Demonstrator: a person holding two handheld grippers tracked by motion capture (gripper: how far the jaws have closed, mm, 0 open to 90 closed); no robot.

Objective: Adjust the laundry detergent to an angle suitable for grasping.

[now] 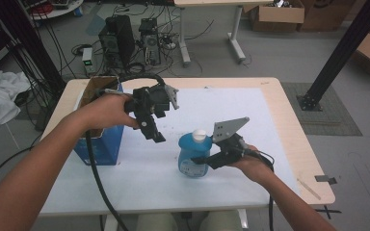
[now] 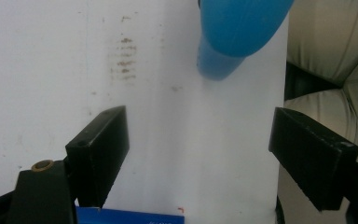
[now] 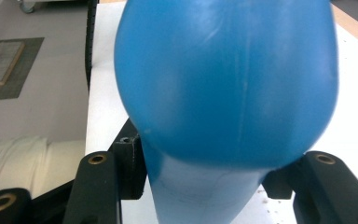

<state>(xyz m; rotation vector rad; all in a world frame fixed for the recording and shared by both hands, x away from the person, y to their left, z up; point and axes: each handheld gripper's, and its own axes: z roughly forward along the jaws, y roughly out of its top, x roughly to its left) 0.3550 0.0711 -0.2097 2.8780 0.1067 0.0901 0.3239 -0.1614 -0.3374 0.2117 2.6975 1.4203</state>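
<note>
A blue bottle (image 1: 189, 153) with a white cap (image 1: 200, 135) stands upright near the middle of the white table top (image 1: 250, 115). My right gripper (image 1: 205, 162) is shut on its lower body from the right; in the right gripper view the bottle (image 3: 228, 84) bulges between the jaws of that gripper (image 3: 205, 175). My left gripper (image 1: 154, 135) hangs in the air up and left of the bottle, jaws pointing down, open and empty. In the left gripper view this gripper (image 2: 200, 135) looks down on bare table, with the bottle (image 2: 240, 28) at the top.
An open blue-sided cardboard box (image 1: 101, 142) stands at the table's left edge, just beside my left hand; its corner (image 2: 130, 217) shows under the left jaws. Computer towers (image 1: 120, 38) and cables lie on the floor beyond. A black frame post (image 1: 342, 53) rises at right.
</note>
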